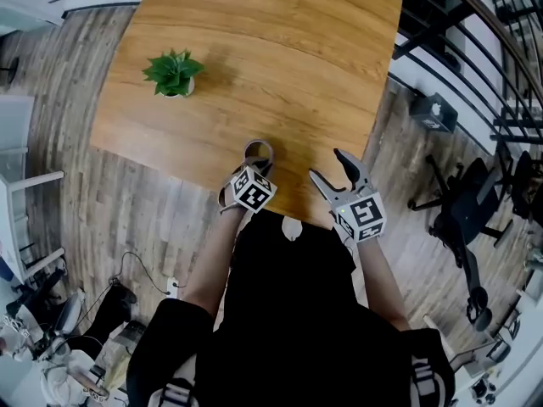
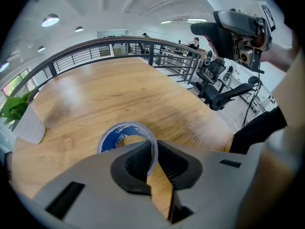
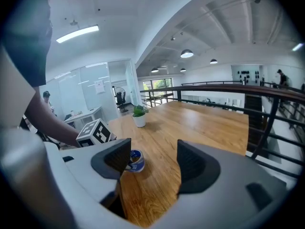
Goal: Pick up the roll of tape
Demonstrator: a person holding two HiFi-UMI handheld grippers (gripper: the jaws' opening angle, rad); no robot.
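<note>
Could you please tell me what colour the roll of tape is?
The roll of tape is blue, clearest in the left gripper view.

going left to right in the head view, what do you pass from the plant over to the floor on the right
plant → roll of tape → right gripper → office chair
</note>
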